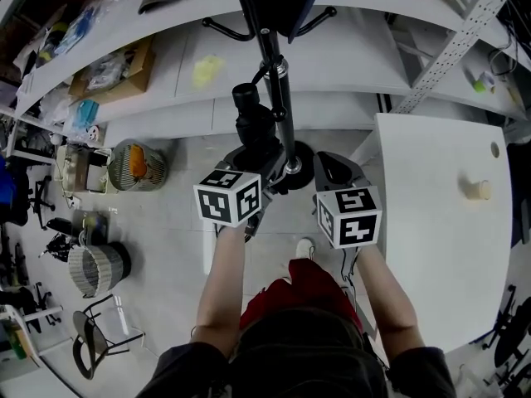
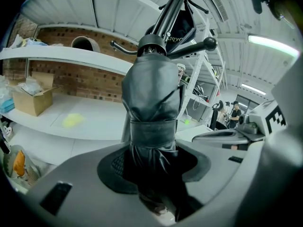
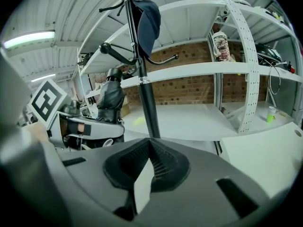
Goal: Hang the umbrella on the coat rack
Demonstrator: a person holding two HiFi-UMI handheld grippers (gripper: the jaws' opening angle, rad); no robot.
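The left tongs [image 2: 152,167] are clamped on the folded black umbrella [image 2: 150,98]. It sticks up out of them, with its strap wound round the middle. Seen from the head view, the umbrella sits just at 9 o'clock of the coat rack [image 1: 279,81] pole. The right tongs [image 3: 150,148] are at 4 o'clock of the pole, with their tips pressed together on nothing. A dark blue cap [image 3: 149,20] hangs high on the rack. The white table [image 1: 431,222] lies at 3 o'clock.

Centre is barred by the coat rack pole [image 1: 280,98], the right by a white table [image 1: 431,247]; floor [image 1: 170,235] is left open centre-left.
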